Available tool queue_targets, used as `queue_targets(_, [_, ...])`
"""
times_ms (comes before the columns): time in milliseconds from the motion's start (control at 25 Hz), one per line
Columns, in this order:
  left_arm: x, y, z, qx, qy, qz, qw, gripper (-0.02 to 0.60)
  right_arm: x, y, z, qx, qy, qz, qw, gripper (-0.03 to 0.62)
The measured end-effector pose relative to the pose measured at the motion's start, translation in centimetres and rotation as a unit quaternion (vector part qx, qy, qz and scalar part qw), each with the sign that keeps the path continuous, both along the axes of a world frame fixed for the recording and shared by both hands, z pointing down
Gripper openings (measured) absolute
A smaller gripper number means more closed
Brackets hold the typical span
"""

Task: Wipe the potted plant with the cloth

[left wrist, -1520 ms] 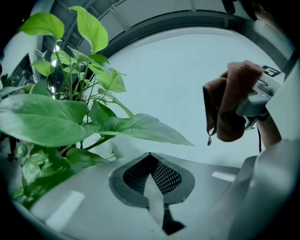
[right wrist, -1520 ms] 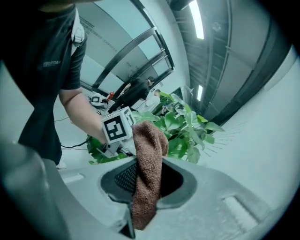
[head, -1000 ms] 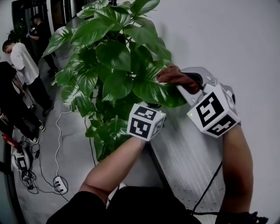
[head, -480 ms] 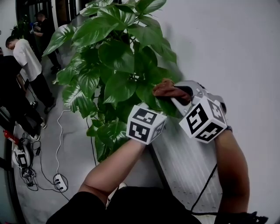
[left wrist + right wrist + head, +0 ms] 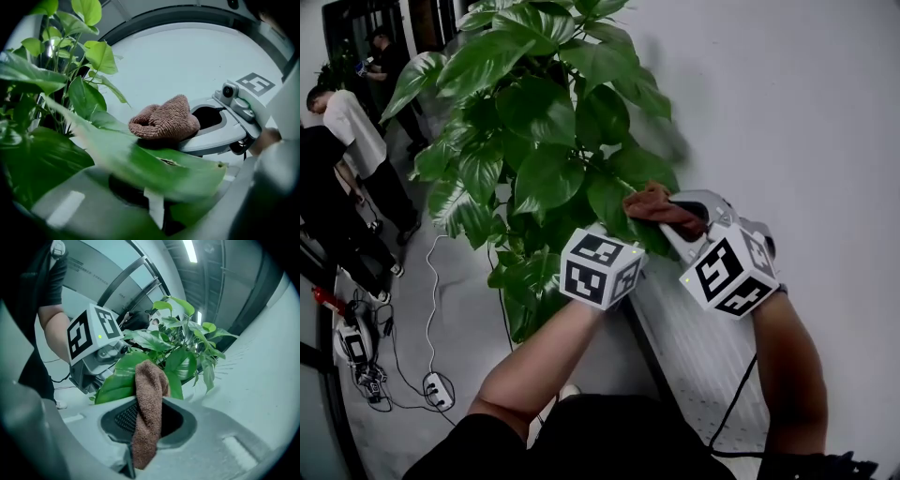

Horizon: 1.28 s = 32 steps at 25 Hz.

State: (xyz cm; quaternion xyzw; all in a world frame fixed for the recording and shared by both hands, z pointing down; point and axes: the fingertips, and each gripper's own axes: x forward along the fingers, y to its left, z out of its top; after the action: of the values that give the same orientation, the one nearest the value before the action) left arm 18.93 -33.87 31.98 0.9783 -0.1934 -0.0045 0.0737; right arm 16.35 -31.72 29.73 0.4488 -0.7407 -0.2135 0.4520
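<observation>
Against the white wall (image 5: 787, 94) stands the potted plant (image 5: 534, 112), a tall bush of broad glossy green leaves that fills the upper middle of the head view. To its left runs a grey floor (image 5: 459, 328), and at the far end of it a few people (image 5: 347, 122) stand well apart from the plant. Beside the plant on the right, along the wall, lies a pale perforated surface (image 5: 703, 347), with the person's right forearm above it.

Both arms reach up to the plant's lower right side. The left gripper (image 5: 157, 192) comes in from below, its marker cube (image 5: 600, 267) just under the foliage; its jaws are closed on one long leaf (image 5: 154, 164), which runs across them and sticks out to the right. The right gripper (image 5: 143, 437), with its own marker cube (image 5: 729, 270), meets that leaf from the wall side. Its jaws are clamped on a brown knitted cloth (image 5: 147, 399), which stands up out of them in a fold and rests with its bunched end on the top face of the held leaf, so the cloth is touching the plant.

Down on the floor a thin white cable (image 5: 427, 281) trails to a small power strip (image 5: 439, 389).
</observation>
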Motion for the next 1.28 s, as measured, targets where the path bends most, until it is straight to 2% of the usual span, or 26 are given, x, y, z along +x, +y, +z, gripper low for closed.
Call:
queue_targets(240, [-0.3,0.8,1.7,-0.028,0.004,0.021,0.9994,0.017,-0.2,2.2,2.1,0.002,-0.039,0.005,0.999,0.064])
queue_targets(520, [-0.4,0.4,1.6,-0.084,0.056,0.035,0.9943,0.017,0.0,4.2,3.4,0.032,-0.106,0.016,0.994,0.064])
queue_targets(680, [-0.5,0.1,1.5,-0.073,0.045,0.022,0.9961,0.017,0.5,5.0,4.4,0.028,-0.129,0.023,0.991,0.064])
queue_targets(880, [-0.8,0.0,1.1,-0.055,0.029,0.007,0.9981,0.017,1.9,5.8,5.7,0.014,-0.130,0.042,0.990,0.064])
queue_targets(1280, [-1.2,-0.3,-0.7,-0.020,0.022,-0.011,0.9995,0.017,3.5,8.8,5.1,0.001,-0.133,0.055,0.990,0.064])
